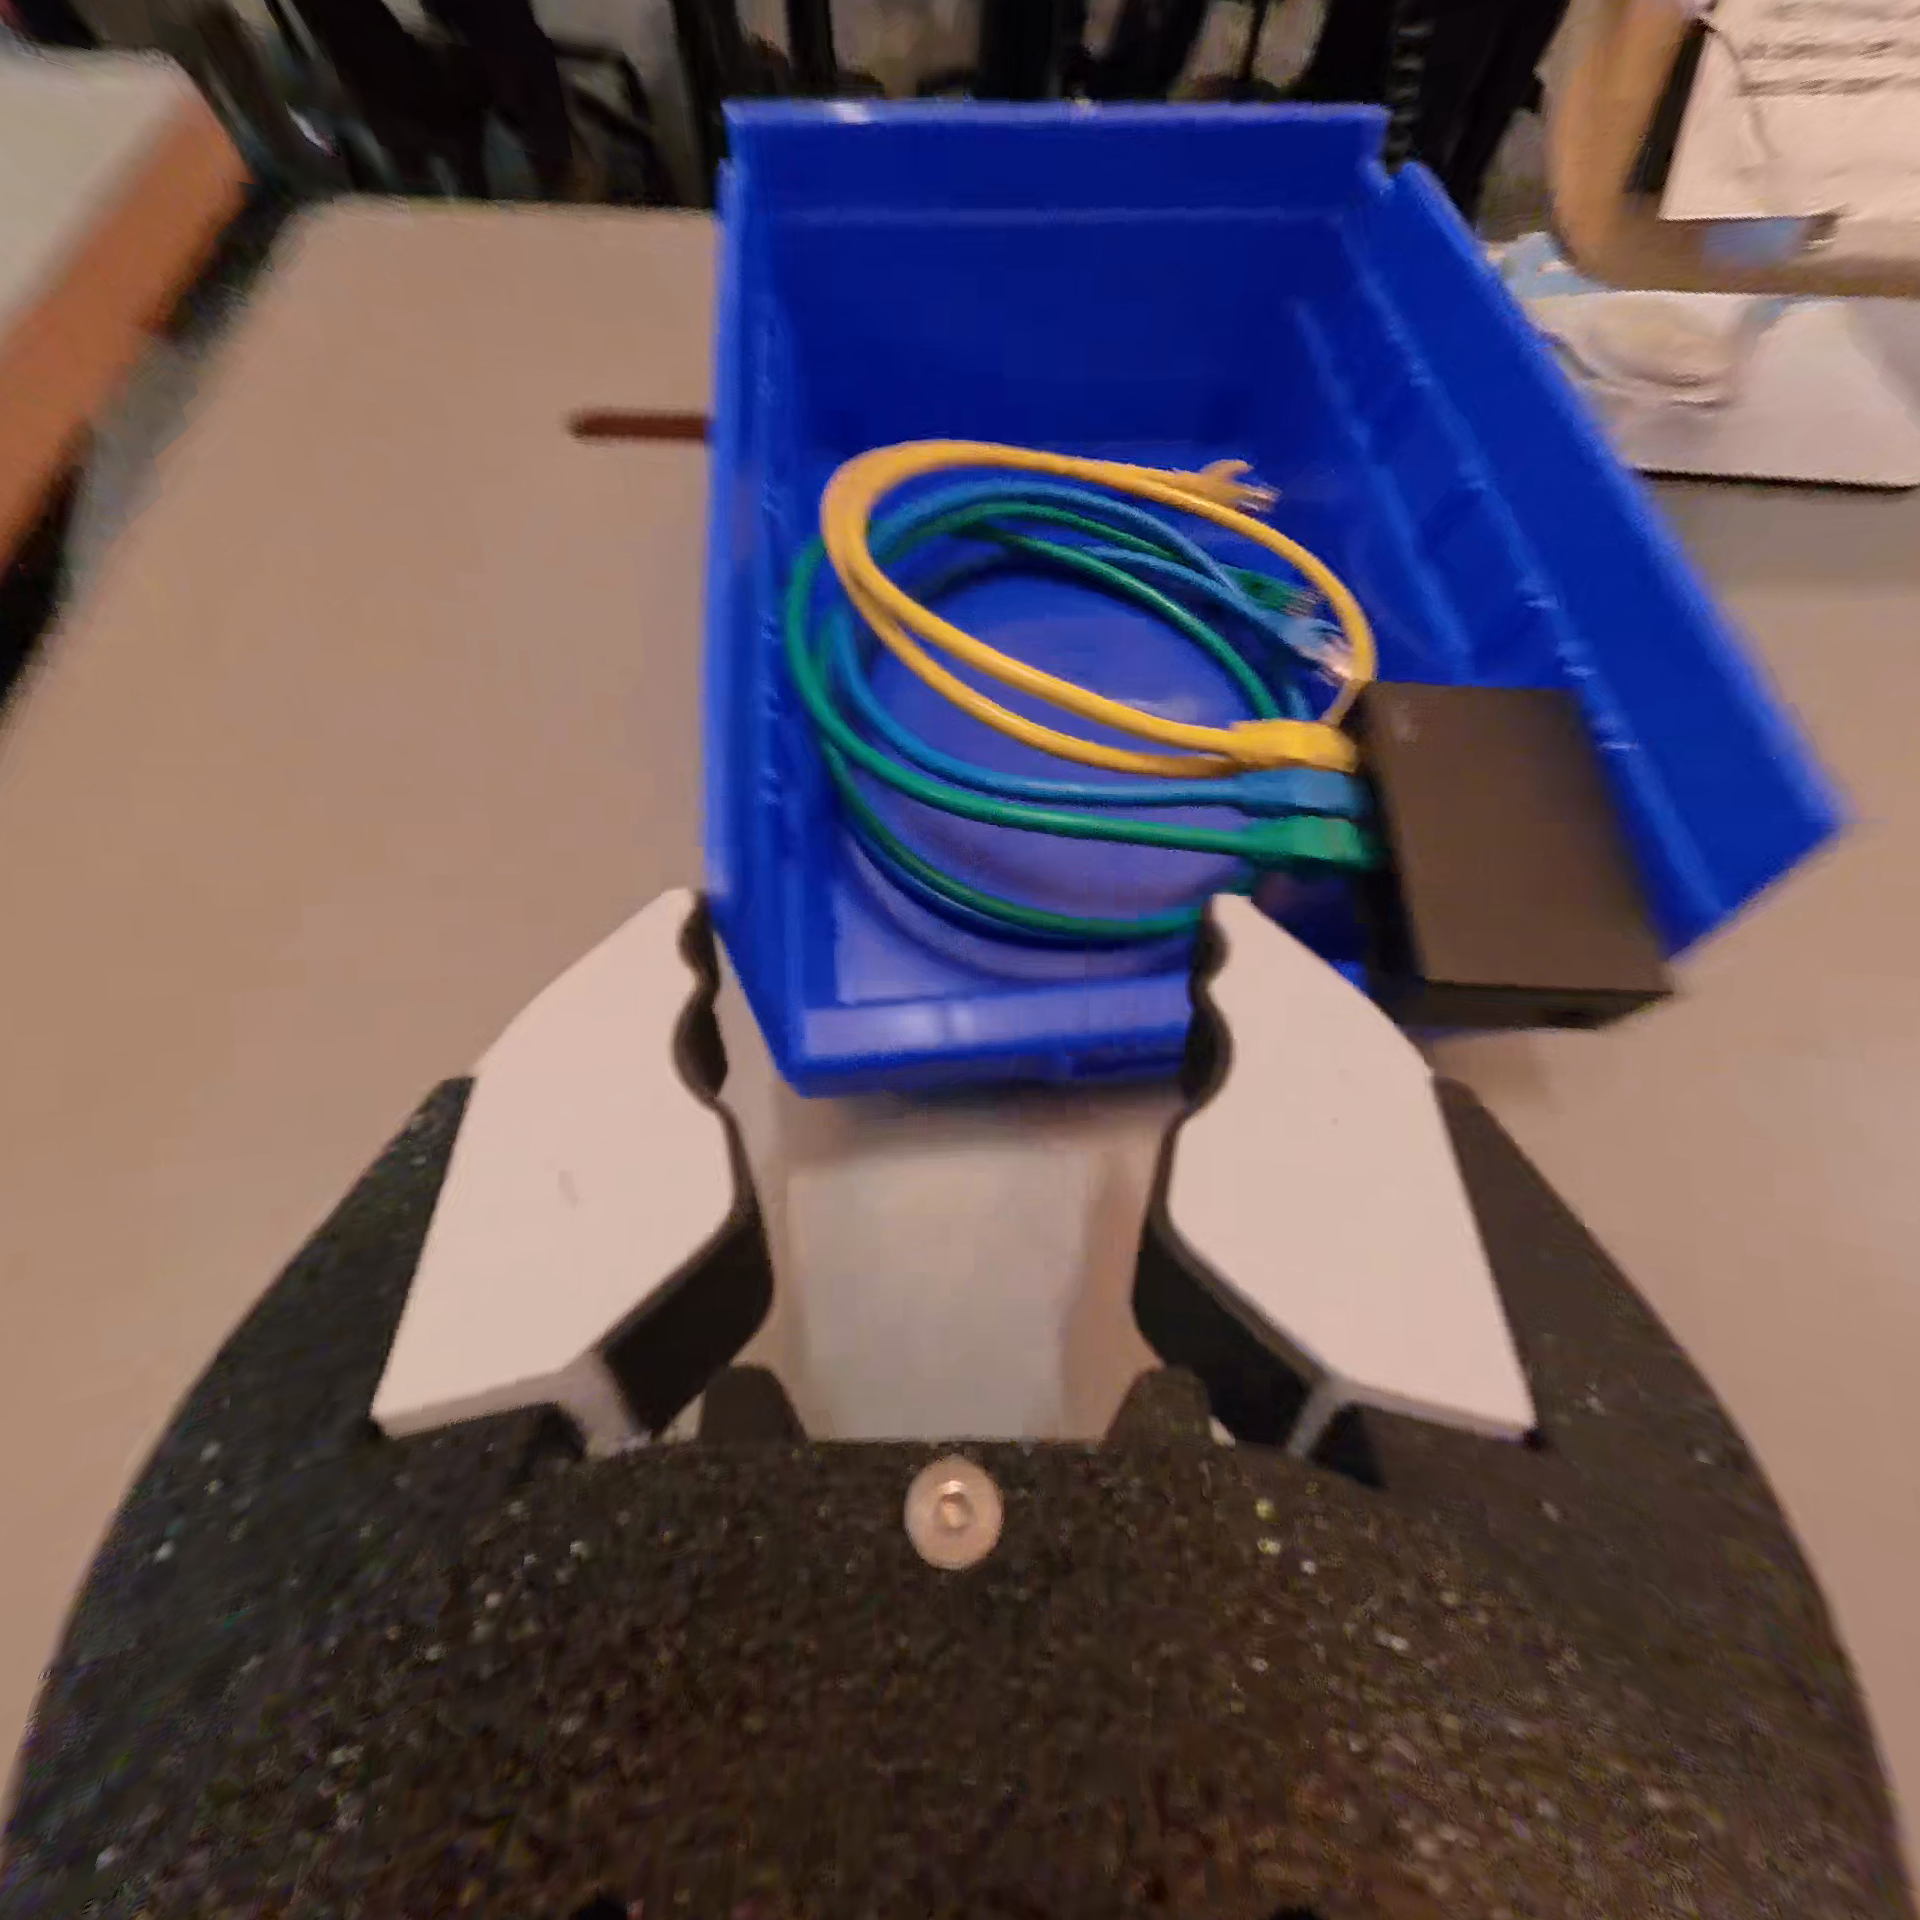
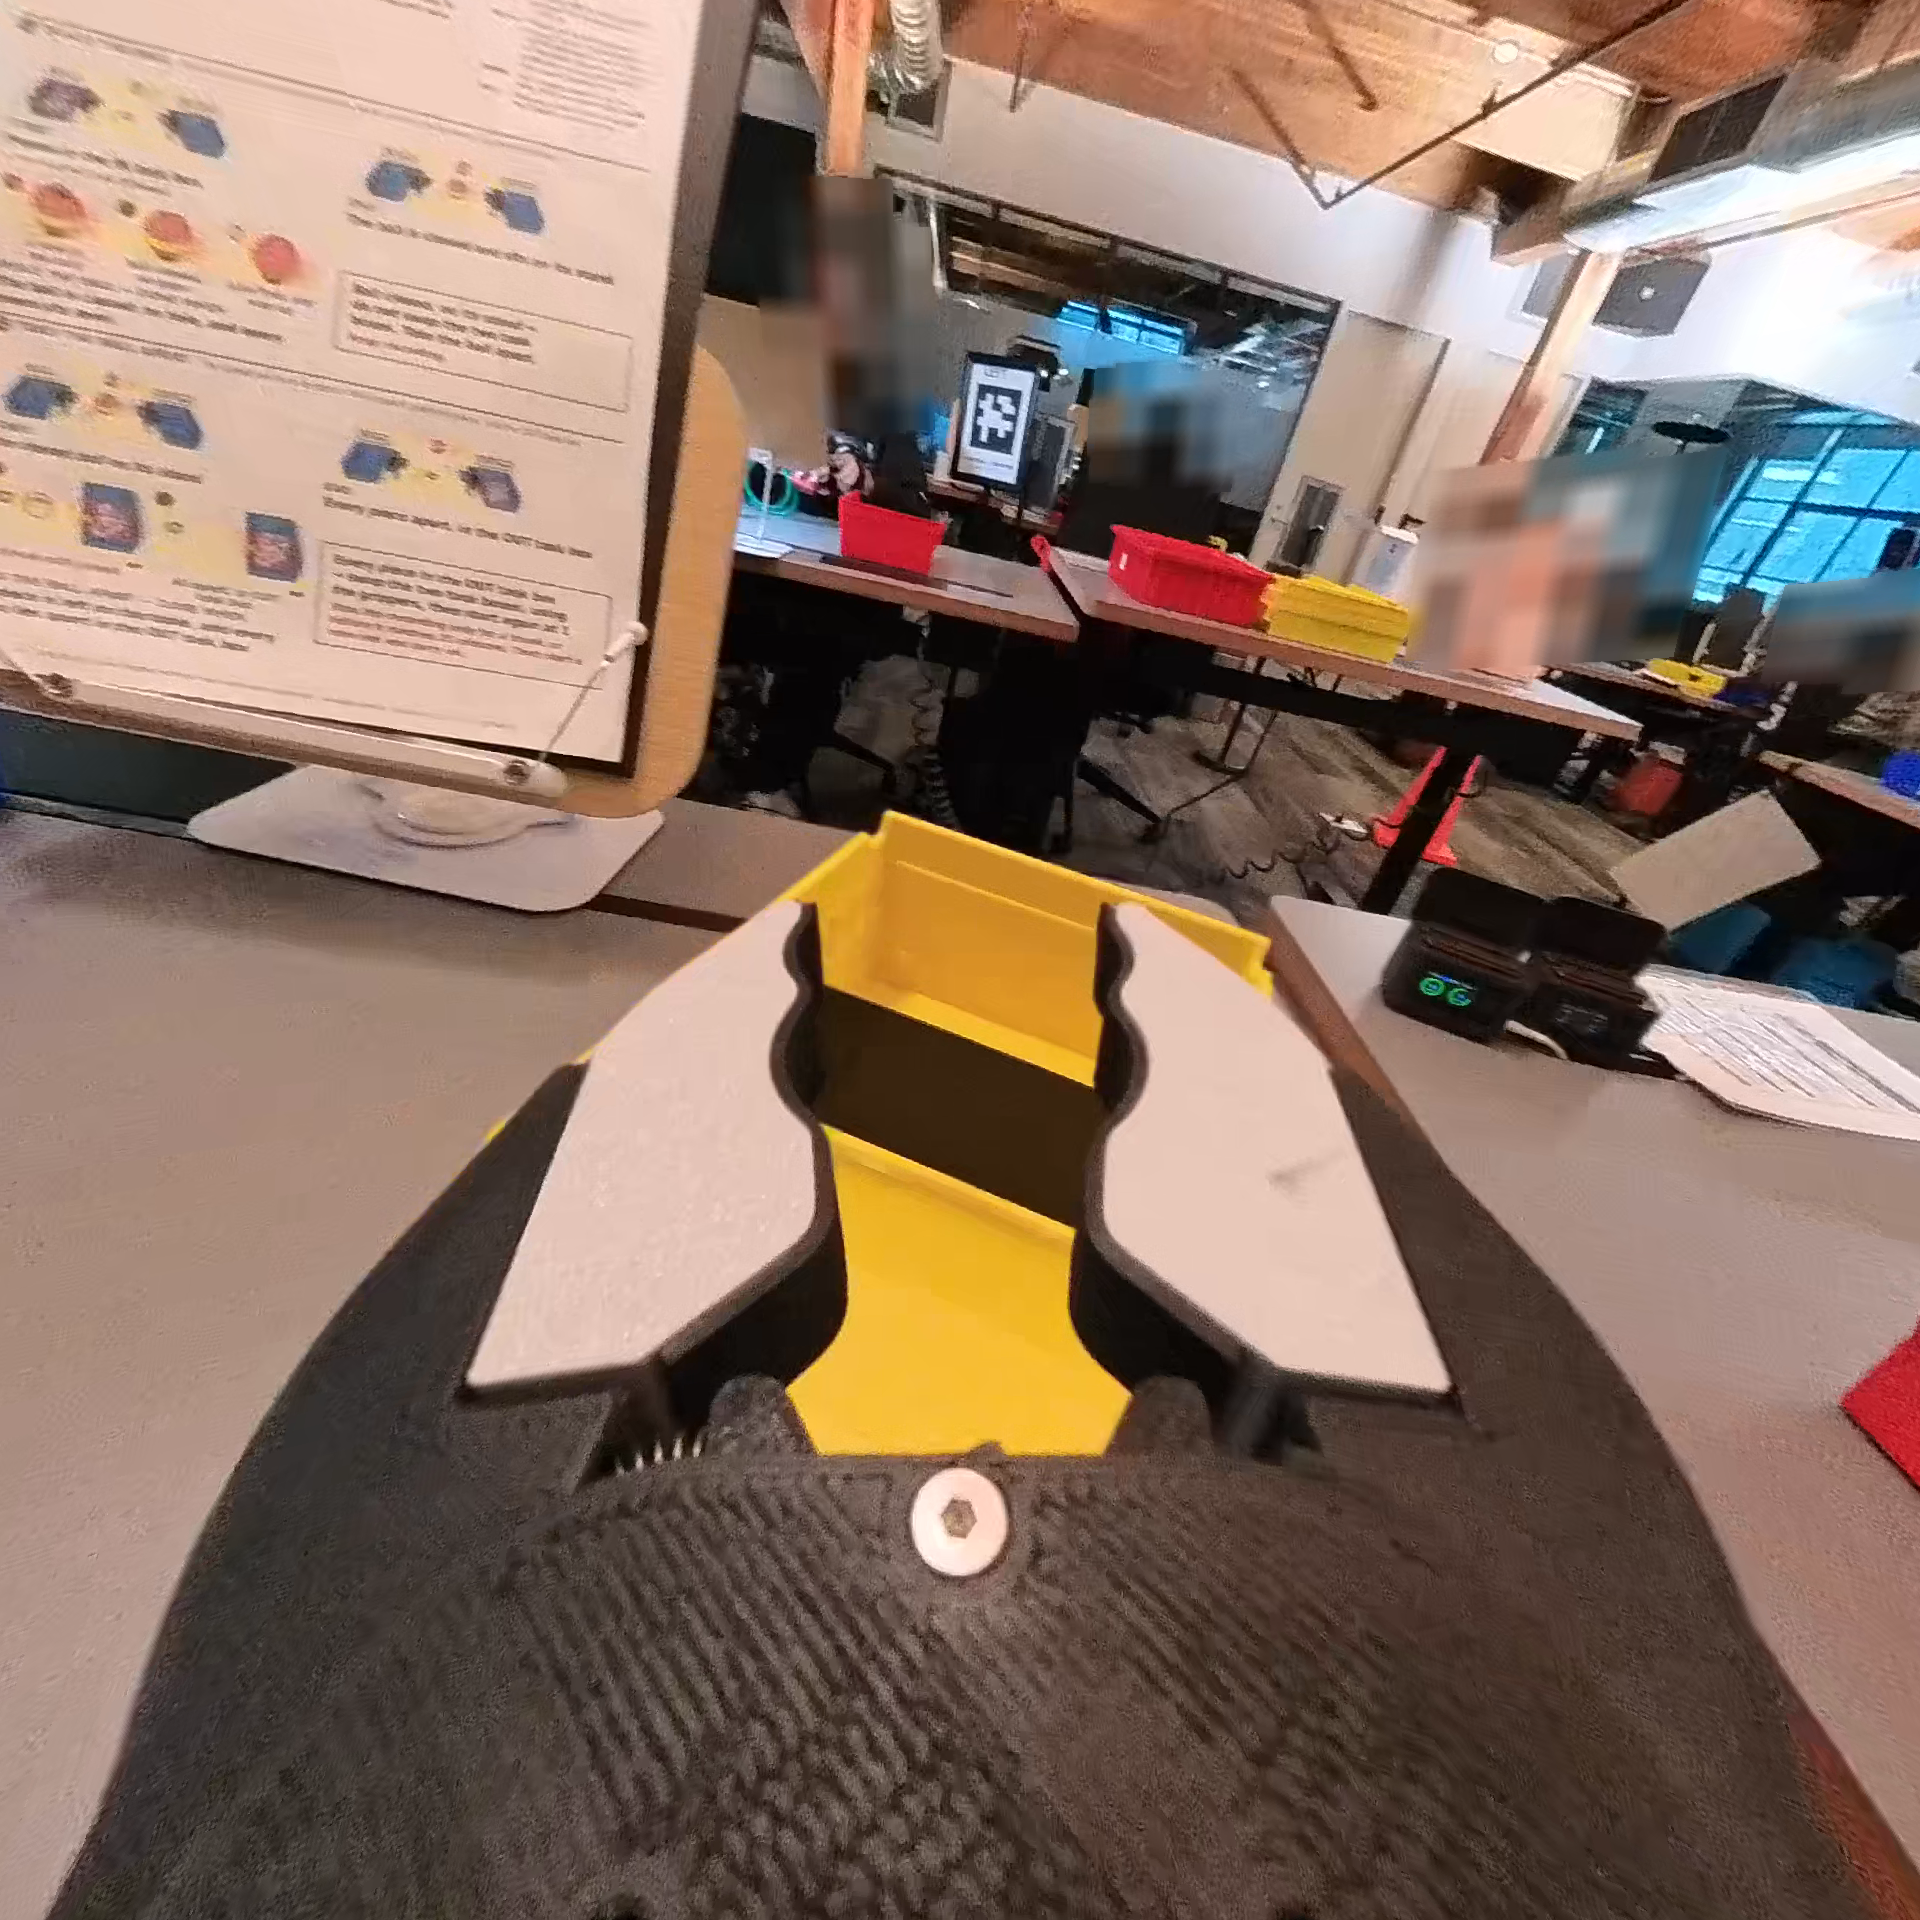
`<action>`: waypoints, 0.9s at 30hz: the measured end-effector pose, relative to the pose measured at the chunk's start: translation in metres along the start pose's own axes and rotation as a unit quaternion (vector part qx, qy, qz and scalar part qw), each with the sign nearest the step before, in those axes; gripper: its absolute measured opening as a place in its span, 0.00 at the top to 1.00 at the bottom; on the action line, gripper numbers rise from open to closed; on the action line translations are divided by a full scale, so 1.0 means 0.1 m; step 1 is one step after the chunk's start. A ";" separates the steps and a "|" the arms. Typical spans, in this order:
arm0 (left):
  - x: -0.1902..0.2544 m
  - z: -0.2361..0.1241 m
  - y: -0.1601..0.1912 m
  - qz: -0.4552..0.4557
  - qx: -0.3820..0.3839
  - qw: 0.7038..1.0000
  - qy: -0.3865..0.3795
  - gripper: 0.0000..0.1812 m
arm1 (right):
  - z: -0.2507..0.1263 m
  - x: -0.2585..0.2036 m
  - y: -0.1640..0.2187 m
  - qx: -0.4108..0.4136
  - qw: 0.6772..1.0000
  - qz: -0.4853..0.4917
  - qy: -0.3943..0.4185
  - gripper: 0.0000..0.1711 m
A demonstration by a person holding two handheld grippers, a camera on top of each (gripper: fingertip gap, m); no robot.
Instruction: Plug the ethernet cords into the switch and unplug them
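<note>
In the left wrist view a blue bin [image 1: 1039, 312] holds coiled yellow [image 1: 935, 634], blue [image 1: 1049, 784] and green [image 1: 935, 800] ethernet cords. One end of each sits at the side of the black switch [image 1: 1496, 842], which leans on the bin's front right rim. Their other ends lie loose in the bin. My left gripper [image 1: 951, 935] is open and empty just before the bin's front wall. My right gripper [image 2: 951, 935] hangs over a yellow bin [image 2: 977, 956], jaws partly apart, with a black bar-shaped thing [image 2: 956, 1101] spanning the gap. I cannot tell whether it is gripped.
A grey table [image 1: 312, 831] carries both bins. An instruction sheet on a stand [image 2: 332, 364] stands back left in the right wrist view. Two black devices [image 2: 1507, 977] and papers [image 2: 1787, 1060] lie on the right. A person's arm [image 1: 1621, 208] is behind the blue bin. There is about 65 centimeters between the tips of the two grippers. The right gripper is farther from the black switch [image 1: 1496, 842], some 50 centimeters, than the left, some 9 centimeters.
</note>
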State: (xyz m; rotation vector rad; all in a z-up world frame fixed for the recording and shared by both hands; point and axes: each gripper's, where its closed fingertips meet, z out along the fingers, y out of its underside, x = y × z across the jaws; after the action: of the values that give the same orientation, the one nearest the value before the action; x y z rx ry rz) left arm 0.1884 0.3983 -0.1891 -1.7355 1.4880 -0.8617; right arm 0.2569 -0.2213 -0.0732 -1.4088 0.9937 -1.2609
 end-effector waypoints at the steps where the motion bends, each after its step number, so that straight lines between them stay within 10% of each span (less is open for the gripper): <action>1: 0.07 -0.07 0.02 -0.018 -0.006 1.000 0.000 0.51 | 0.01 -0.07 0.00 0.003 1.000 0.004 -0.014 0.71; 6: 0.47 -0.33 -0.11 0.051 0.073 0.996 -0.017 0.55 | 0.08 -0.31 0.13 -0.019 0.998 -0.002 -0.059 0.72; 12: 1.23 0.03 0.29 0.084 -0.008 0.994 0.062 0.50 | 0.05 -0.43 0.07 -0.010 0.996 0.012 -0.087 0.73; 19: 1.24 0.40 0.32 0.075 0.000 0.997 0.030 0.66 | -0.02 -0.61 -0.04 0.002 0.994 0.016 -0.112 0.73; 27: 1.28 -0.02 0.00 0.153 0.117 0.981 -0.002 0.67 | -0.11 -1.49 -0.13 0.009 0.966 0.071 -0.250 0.72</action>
State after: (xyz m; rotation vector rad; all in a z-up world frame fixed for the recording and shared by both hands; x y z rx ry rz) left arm 0.2030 0.2715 -0.1812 -1.2969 1.5329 -0.8308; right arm 0.2262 -0.0759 -0.0908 -1.5096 0.7147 -0.7488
